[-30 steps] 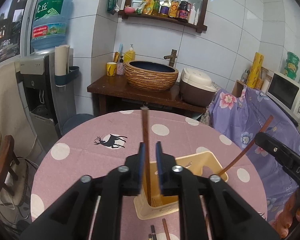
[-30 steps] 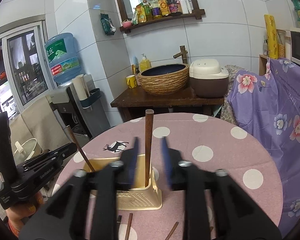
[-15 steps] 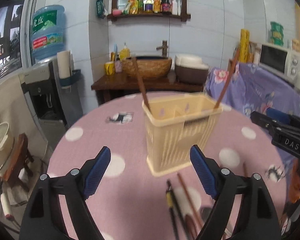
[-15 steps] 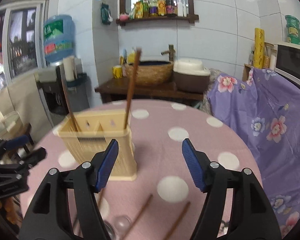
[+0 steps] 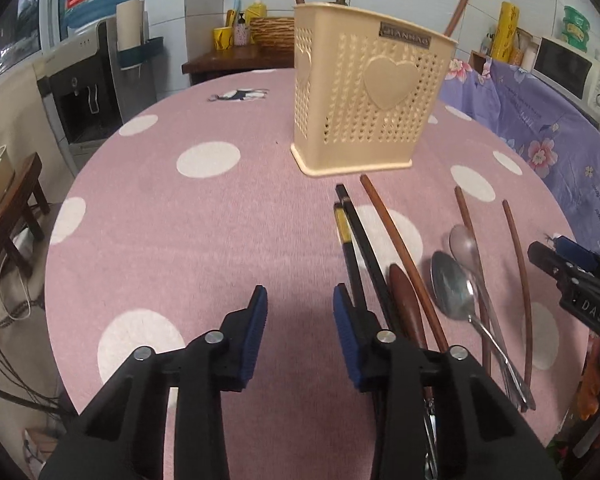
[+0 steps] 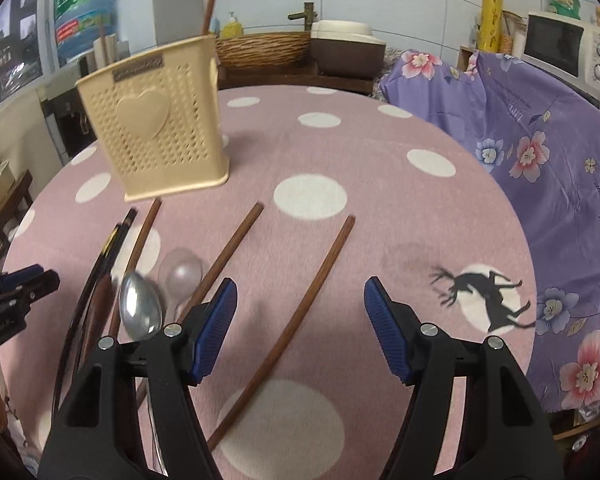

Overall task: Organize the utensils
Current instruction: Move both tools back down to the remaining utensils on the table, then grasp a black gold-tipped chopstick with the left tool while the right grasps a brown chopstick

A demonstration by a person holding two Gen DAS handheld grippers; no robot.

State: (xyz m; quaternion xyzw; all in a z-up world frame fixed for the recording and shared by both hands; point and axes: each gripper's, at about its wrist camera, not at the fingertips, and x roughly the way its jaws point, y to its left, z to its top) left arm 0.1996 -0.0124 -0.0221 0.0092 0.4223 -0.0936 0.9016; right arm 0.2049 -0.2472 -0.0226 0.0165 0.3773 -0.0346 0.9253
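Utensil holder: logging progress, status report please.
Left gripper just narrowed, empty; right gripper open over a brown chopstick. Utensil holder holds two chopsticks. Nothing blocking.

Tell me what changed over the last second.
Both grippers let go of their brown chopsticks, now standing in the utensil holder, and dropped toward the loose utensils on the table. Left gripper has just been closing, nothing between its jaws; right gripper is open over a brown chopstick. The holder stayed put.
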